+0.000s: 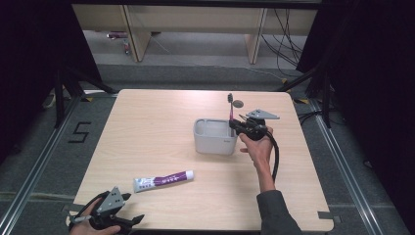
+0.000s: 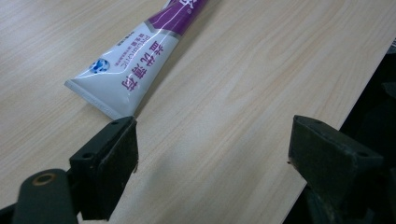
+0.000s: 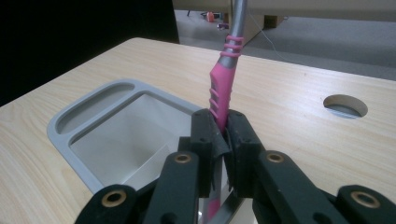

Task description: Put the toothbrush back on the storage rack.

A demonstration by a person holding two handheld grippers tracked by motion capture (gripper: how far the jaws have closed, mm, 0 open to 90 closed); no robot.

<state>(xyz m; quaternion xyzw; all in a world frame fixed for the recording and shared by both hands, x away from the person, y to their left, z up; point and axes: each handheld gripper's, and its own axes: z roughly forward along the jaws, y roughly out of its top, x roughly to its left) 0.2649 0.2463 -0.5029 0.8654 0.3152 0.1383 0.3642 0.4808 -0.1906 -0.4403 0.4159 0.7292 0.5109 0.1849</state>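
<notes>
Light wood table (image 1: 161,127) w/ rounded corners, round cable hole (image 1: 238,103) near far edge. Grey carpet floor (image 1: 195,73) all round; metal rails (image 1: 34,166) run along it L & R of table. Black "5" (image 1: 79,132) marked on floor at L. Black curtains (image 1: 34,54) both sides, stand legs at their feet. Behind: beige desk (image 1: 195,19) w/ panel legs, black cables (image 1: 286,44) hanging at R. Even, dim indoor light.
</notes>
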